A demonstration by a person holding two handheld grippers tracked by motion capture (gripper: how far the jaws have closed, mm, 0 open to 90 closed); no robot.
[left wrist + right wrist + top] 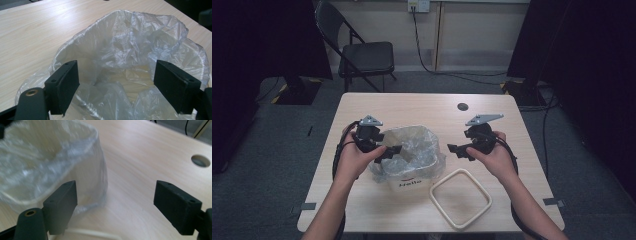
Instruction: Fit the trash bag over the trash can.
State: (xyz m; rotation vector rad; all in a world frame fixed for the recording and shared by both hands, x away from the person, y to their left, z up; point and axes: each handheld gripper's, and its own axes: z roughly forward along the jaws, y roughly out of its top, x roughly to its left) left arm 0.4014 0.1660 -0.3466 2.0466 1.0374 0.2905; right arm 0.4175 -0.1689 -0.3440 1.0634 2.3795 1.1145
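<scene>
Where ring [460, 198] flanks bin [412, 181] (bag-lined [412, 145]).

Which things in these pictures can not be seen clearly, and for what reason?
- Bin: in the high view the plastic bag covers most of it; its printed word is too small to read.
- Bin's bottom: the left gripper view has crumpled bag over it.
- Bag in the right gripper view: blurred.
- Ring: cut off by that view's bottom edge.
</scene>
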